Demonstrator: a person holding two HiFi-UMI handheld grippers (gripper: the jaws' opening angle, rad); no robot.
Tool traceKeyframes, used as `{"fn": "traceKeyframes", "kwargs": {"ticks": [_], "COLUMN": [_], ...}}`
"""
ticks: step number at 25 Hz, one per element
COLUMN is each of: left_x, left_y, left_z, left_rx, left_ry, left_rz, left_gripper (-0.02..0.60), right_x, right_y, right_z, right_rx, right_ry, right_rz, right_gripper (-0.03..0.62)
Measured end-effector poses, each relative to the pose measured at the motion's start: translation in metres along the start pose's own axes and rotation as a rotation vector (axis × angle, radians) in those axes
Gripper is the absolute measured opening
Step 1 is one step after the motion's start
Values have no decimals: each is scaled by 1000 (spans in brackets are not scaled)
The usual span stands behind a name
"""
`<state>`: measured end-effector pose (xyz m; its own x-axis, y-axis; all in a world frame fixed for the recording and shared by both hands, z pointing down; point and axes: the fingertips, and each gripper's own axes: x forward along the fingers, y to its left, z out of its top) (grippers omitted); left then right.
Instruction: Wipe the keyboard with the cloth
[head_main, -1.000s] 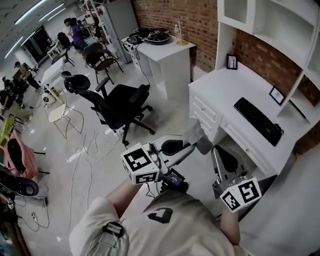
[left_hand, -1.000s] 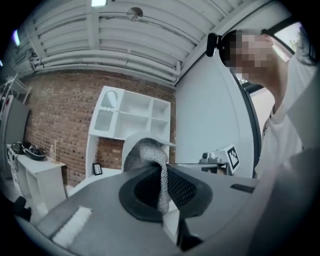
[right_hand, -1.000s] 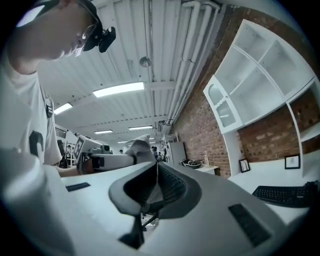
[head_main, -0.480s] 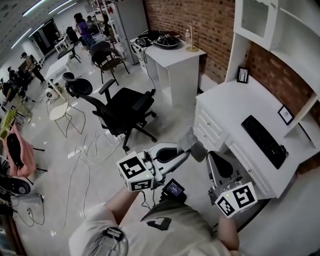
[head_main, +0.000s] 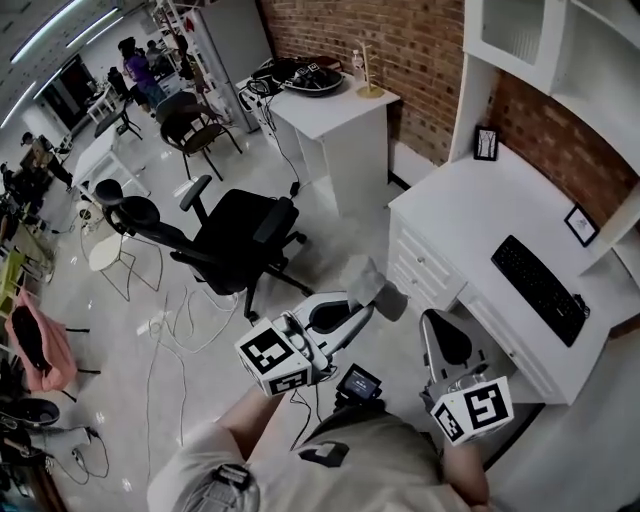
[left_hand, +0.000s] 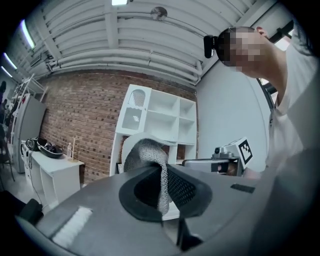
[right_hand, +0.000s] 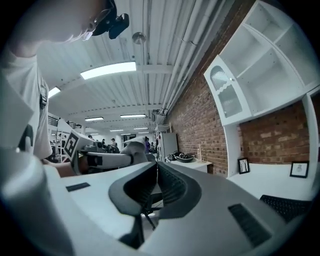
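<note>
brick wall (head_main: 400, 45), white desk (head_main: 455, 215), keyboard (head_main: 545, 290) | left gripper (head_main: 362, 305) jaws clamp cloth (head_main: 384, 294) | right gripper (head_main: 430, 322) closed

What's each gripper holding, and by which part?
Left gripper pinches the cloth by one edge; the rest bunches beyond the fingers. Right gripper is shut on nothing.

No readable text: left marker cube (head_main: 277, 357) on the left tool (head_main: 368, 300) and right marker cube (head_main: 473, 409) on the right tool (head_main: 430, 322) carry only black-and-white square codes, shirt logo (head_main: 322, 453) is a letterless shape, both picture frames (head_main: 486, 144) (head_main: 581, 226) on the table (head_main: 450, 215) too small to read.
</note>
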<state>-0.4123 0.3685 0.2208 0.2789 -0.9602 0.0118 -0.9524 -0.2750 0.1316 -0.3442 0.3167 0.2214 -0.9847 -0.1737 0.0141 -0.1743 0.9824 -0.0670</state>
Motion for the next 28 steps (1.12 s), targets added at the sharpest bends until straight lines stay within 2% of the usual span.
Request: {"fn": "traceKeyframes", "kwargs": {"ticks": [5, 9, 15, 21, 25, 28], "left_x": [38, 71, 132, 190, 225, 244], "left_y": [6, -2, -15, -54, -79, -80], "left_z": [-13, -18, -21, -10, -28, -49], "left_rx": [77, 98, 3, 59, 52, 63], "left_ry": [61, 88, 129, 140, 169, 181], "left_rz": [-6, -23, 18, 53, 62, 88], "left_gripper": [9, 11, 10, 11, 9, 9], "right_x": [4, -3, -30, -66, -100, -108], "right_y": [-31, -57, -120, -166, -192, -215], "right_z": [-7, -8, 1, 16, 12, -6], "right_rx": [44, 61, 118, 127, 113, 110], "right_ry": [-3, -7, -53, -78, -76, -86], "right_rz": [-37, -35, 4, 48, 54, 61], "right_gripper": [6, 6, 6, 6, 6, 6]}}
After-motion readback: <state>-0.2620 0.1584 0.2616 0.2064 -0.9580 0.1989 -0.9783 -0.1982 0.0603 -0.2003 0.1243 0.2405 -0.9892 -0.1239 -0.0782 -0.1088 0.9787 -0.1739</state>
